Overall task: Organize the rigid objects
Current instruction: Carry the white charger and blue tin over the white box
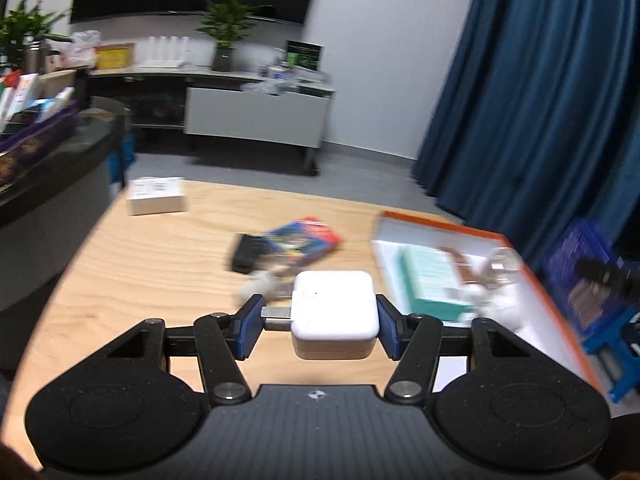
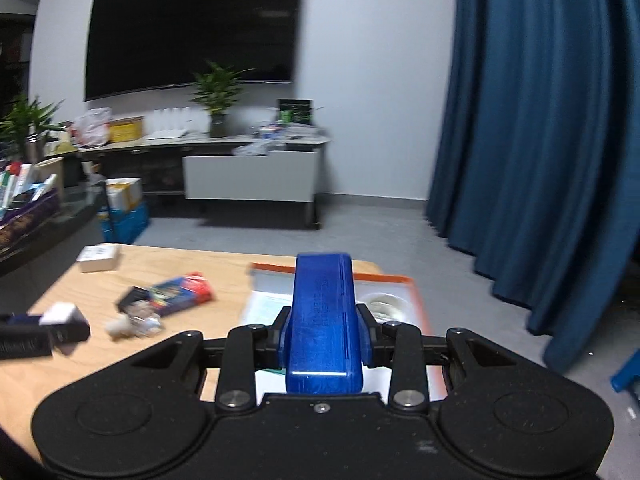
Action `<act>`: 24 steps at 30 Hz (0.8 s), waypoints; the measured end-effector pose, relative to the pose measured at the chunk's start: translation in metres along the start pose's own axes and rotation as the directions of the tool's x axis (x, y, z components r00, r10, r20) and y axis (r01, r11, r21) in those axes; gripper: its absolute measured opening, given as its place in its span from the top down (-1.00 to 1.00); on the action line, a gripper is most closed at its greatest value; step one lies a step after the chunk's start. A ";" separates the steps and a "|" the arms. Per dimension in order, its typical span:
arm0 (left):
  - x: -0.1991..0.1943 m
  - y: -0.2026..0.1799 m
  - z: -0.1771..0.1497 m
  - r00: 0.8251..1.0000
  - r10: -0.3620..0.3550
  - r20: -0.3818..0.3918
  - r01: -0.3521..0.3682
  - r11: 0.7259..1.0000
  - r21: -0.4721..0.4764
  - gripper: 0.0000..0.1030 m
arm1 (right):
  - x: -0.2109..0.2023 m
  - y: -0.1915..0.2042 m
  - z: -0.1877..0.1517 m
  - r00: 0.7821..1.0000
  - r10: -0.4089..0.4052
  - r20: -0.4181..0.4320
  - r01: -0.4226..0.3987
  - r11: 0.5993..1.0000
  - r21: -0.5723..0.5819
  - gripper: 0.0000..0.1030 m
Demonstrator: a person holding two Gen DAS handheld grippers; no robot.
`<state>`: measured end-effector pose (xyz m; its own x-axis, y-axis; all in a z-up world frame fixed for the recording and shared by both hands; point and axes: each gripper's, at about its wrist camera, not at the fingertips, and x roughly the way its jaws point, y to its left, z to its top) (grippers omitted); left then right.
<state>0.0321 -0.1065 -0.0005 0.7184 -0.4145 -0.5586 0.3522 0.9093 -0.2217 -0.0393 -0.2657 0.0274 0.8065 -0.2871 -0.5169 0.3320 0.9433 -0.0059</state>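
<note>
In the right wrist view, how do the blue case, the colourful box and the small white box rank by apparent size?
1. blue case, largest, though it is nearest the camera
2. colourful box
3. small white box, smallest, but farthest away

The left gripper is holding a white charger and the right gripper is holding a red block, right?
Not quite. The block in the right gripper is blue, not red, as the right wrist view shows. The left gripper does hold the white charger.

Motion-blurred contents of the orange-rimmed tray (image 1: pixel 560 280), partly behind the blue case (image 2: pixel 324 320).
</note>
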 end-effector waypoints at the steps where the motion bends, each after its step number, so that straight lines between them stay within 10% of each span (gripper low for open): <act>1: 0.002 -0.009 0.000 1.000 -0.017 -0.010 0.017 1.000 -0.007 -0.13 | -0.003 -0.007 -0.004 1.000 -0.017 0.003 0.017 1.000 -0.003 0.24; 24: 0.021 -0.105 -0.035 0.998 -0.047 -0.052 0.053 0.991 0.124 -0.13 | 0.009 -0.044 -0.053 1.000 -0.019 0.002 0.019 1.000 0.003 0.24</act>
<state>-0.0113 -0.2097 -0.0170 0.6692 -0.4542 -0.5881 0.4617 0.8743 -0.1499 -0.0727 -0.3005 -0.0224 0.8009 -0.3057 -0.5150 0.3492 0.9370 -0.0132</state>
